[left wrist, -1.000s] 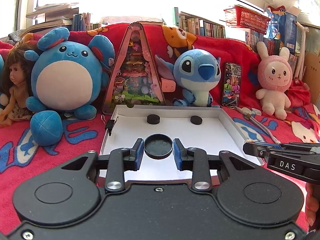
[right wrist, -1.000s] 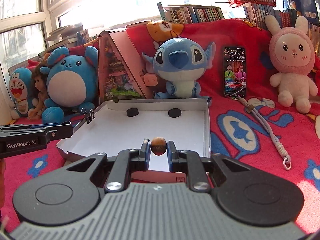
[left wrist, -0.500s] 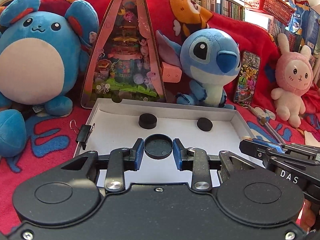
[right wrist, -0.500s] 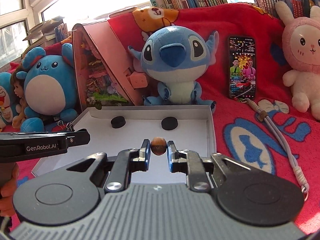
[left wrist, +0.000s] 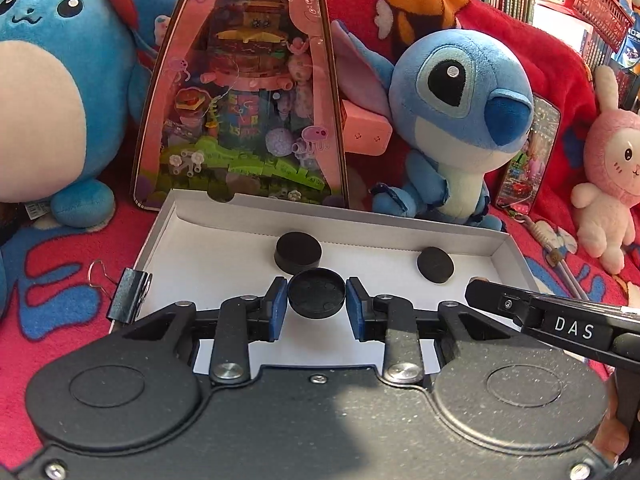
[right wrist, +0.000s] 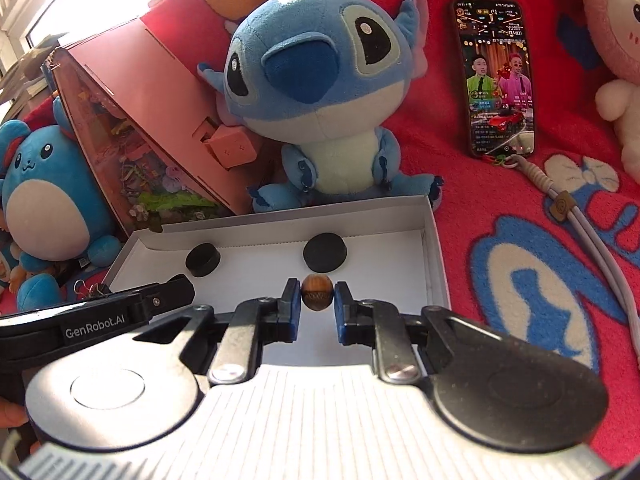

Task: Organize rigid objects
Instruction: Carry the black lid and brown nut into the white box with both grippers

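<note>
Delivery step: left gripper (left wrist: 317, 299) pinches a black cap (left wrist: 316, 293), right gripper (right wrist: 317, 299) pinches a brown nut (right wrist: 317, 297), both over the white box (left wrist: 224, 248). Next, I think, lower and release.

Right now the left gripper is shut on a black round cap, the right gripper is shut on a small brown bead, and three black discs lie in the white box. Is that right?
Not quite: only two black discs lie in the white box, as the left wrist view shows. The left gripper is shut on the black round cap, and the right gripper on the small brown bead.
</note>
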{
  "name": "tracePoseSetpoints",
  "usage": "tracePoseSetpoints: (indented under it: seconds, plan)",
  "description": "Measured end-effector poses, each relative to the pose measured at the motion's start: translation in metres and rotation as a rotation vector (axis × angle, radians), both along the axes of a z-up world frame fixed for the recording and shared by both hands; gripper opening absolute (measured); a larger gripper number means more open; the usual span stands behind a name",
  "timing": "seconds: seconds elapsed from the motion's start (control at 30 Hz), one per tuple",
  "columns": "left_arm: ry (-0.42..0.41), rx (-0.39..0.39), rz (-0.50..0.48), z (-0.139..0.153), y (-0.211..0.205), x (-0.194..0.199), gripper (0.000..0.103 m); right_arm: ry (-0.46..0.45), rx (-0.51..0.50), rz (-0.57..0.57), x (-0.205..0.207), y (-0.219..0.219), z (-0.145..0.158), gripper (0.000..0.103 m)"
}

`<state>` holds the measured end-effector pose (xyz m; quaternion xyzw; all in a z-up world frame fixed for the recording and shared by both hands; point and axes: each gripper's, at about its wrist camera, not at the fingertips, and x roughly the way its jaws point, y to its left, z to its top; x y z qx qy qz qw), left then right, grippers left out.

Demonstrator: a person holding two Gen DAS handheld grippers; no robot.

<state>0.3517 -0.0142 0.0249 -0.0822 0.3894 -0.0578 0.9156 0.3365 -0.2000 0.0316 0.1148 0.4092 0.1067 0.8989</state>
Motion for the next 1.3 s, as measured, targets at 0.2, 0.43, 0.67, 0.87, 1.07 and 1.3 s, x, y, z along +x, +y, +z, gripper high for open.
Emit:
tracePoseSetpoints:
  seconds: [0.2, 0.43, 0.67, 0.87, 1.07, 1.3]
  plan:
    - [0.013, 0.005, 0.002, -0.010, -0.002, 0.005, 0.030, 0.015, -0.055, 0.014, 0.013, 0.012, -0.007, 0.022]
    - [0.004, 0.031, -0.005, -0.015, -0.006, 0.006, 0.030, 0.017, -0.089, 0.014, 0.017, 0.019, -0.017, 0.022]
    - [-0.009, 0.040, -0.011, -0.016, -0.006, 0.005, 0.030, 0.001, -0.097, 0.010, 0.016, 0.021, -0.020, 0.022]
    - [-0.023, 0.024, -0.002, -0.009, -0.005, -0.002, 0.033, -0.027, -0.111, 0.014, 0.009, 0.023, -0.020, 0.037]
    - [-0.055, 0.028, -0.016, 0.007, -0.003, -0.022, 0.044, -0.070, -0.097, 0.028, -0.007, 0.022, -0.011, 0.049]
    - [-0.119, 0.042, -0.068, 0.025, 0.000, -0.063, 0.056, -0.128, -0.068, 0.056, -0.038, 0.017, 0.008, 0.061]
